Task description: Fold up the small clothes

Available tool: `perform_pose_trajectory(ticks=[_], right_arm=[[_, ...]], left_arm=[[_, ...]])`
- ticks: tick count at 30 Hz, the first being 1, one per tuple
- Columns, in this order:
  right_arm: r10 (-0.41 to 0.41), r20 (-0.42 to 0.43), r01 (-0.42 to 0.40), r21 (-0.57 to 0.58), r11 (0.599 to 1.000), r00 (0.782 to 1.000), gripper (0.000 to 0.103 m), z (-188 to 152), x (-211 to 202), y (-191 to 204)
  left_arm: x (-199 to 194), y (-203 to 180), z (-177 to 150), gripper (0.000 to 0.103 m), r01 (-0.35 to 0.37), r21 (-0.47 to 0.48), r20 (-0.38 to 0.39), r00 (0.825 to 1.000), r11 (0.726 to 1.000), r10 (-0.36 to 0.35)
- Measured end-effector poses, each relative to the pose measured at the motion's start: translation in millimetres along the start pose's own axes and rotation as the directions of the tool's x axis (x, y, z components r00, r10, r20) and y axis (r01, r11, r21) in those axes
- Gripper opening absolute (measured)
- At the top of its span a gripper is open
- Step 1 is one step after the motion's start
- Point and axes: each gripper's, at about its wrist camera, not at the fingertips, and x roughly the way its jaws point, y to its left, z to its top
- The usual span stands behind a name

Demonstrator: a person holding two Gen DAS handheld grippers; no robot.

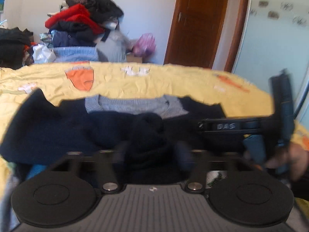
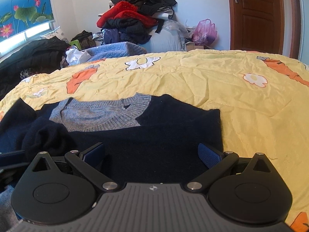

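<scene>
A small navy sweater point(image 2: 164, 127) with a grey knit collar point(image 2: 100, 114) lies on the yellow bedspread point(image 2: 241, 104); it also shows in the left wrist view point(image 1: 58, 127). My left gripper point(image 1: 152, 150) is shut on a bunched navy fold of the sweater point(image 1: 148, 135), probably a sleeve. That bunch shows at the left in the right wrist view point(image 2: 46, 137). My right gripper point(image 2: 152, 154) is open wide, its blue pads point(image 2: 209, 154) resting over the sweater's right part, holding nothing. The right gripper's body point(image 1: 251, 127) shows in the blurred left wrist view.
A tall pile of red and dark clothes point(image 2: 135, 17) stands beyond the bed by the wall. A pink bag point(image 2: 204, 31) lies near the brown door point(image 2: 258, 15). Dark clothes point(image 2: 32, 54) are heaped at the left by the window.
</scene>
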Motion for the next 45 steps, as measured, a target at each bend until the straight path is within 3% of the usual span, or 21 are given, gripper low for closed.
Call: perform_pose_trajectory(ticks=[1, 3, 7, 9, 11, 13, 16, 19, 20, 22, 24, 26, 29, 32, 35, 40, 45], right_arm=[[0.002, 0.001, -0.002, 0.002, 1.0, 1.0, 0.103, 0.1, -0.1, -0.4], [0.001, 0.0, -0.001, -0.001, 1.0, 1.0, 0.103, 0.0, -0.1, -0.2], [-0.015, -0.024, 0.014, -0.037, 0.999, 1.0, 0.103, 1.9, 1.8, 4.8], [-0.026, -0.081, 0.021, -0.057, 0.998, 0.996, 0.094, 11.1, -0.7, 14.4], [0.067, -0.073, -0.065, 0.025, 0.998, 0.995, 0.094, 21.1, -15.9, 23.5], [0.207, -0.052, -0.201, 0.098, 0.975, 0.977, 0.099, 26.2, -27.5, 36.9], [0.29, -0.173, -0.271, 0.126, 0.954, 0.941, 0.092, 25.6, -11.4, 68.4], [0.28, -0.242, -0.261, 0.107, 0.959, 0.929, 0.08, 20.8, 6.8, 93.9], [0.269, -0.248, -0.254, 0.094, 0.963, 0.931, 0.077, 18.8, 10.7, 100.6], [0.243, -0.226, -0.235, 0.06, 0.97, 0.943, 0.062, 15.5, 12.4, 111.0], [0.237, -0.206, -0.23, 0.059, 0.971, 0.949, 0.022, 15.7, 9.9, 113.8], [0.297, -0.188, -0.281, 0.108, 0.954, 0.936, 0.022, 21.1, 4.7, 107.6], [0.281, -0.092, -0.278, 0.037, 0.96, 0.955, 0.022, 38.7, -17.7, 102.6], [0.277, -0.045, -0.277, 0.002, 0.961, 0.96, 0.021, 62.1, -36.5, 88.9], [0.223, -0.013, -0.224, -0.037, 0.974, 0.975, 0.021, 78.8, -50.1, 63.3], [0.106, -0.04, -0.105, 0.004, 0.994, 0.994, 0.021, 74.0, -50.8, 8.7], [0.067, -0.114, -0.063, 0.037, 0.997, 0.991, 0.021, 40.4, -29.2, -9.5]], left_arm=[[-14.9, -6.5, -3.2, 0.084, -0.031, 0.009, 0.053, 0.998, 0.999, 0.031], [-35.5, -3.3, -13.6, 0.084, -0.08, 0.007, 0.092, 0.993, 0.997, 0.079], [-54.7, 18.6, -35.1, 0.084, -0.123, -0.079, 0.043, 0.991, 0.989, 0.127], [-64.6, 25.7, -43.8, 0.084, -0.147, -0.106, 0.041, 0.988, 0.984, 0.152], [-68.6, 34.7, -53.2, 0.084, -0.165, -0.142, 0.032, 0.985, 0.976, 0.171], [-67.6, 44.9, -58.3, 0.084, -0.172, -0.208, -0.005, 0.985, 0.963, 0.174], [-64.1, 55.5, -56.8, 0.084, -0.205, -0.271, -0.005, 0.977, 0.941, 0.211], [-62.4, 59.9, -57.9, 0.084, -0.202, -0.291, -0.017, 0.978, 0.935, 0.206], [-63.3, 60.4, -58.5, 0.084, -0.2, -0.294, -0.012, 0.979, 0.935, 0.206], [-63.1, 62.2, -58.4, 0.084, -0.196, -0.305, -0.01, 0.979, 0.932, 0.202], [-63.9, 65.2, -59.1, 0.084, -0.19, -0.319, -0.007, 0.98, 0.928, 0.199], [-64.2, 65.6, -59.5, 0.084, -0.187, -0.324, -0.004, 0.981, 0.927, 0.196], [-64.6, 64.6, -59.9, 0.085, -0.183, -0.33, -0.001, 0.981, 0.926, 0.194], [-64.5, 64.7, -59.4, 0.085, -0.182, -0.336, 0.001, 0.981, 0.924, 0.194], [-64.4, 65.1, -59.7, 0.085, -0.18, -0.341, 0.004, 0.981, 0.923, 0.193], [-64.1, 65.8, -59.1, 0.085, -0.179, -0.346, 0.004, 0.981, 0.921, 0.192], [-63.4, 64.6, -59.1, 0.085, -0.188, -0.334, -0.002, 0.98, 0.923, 0.199]])
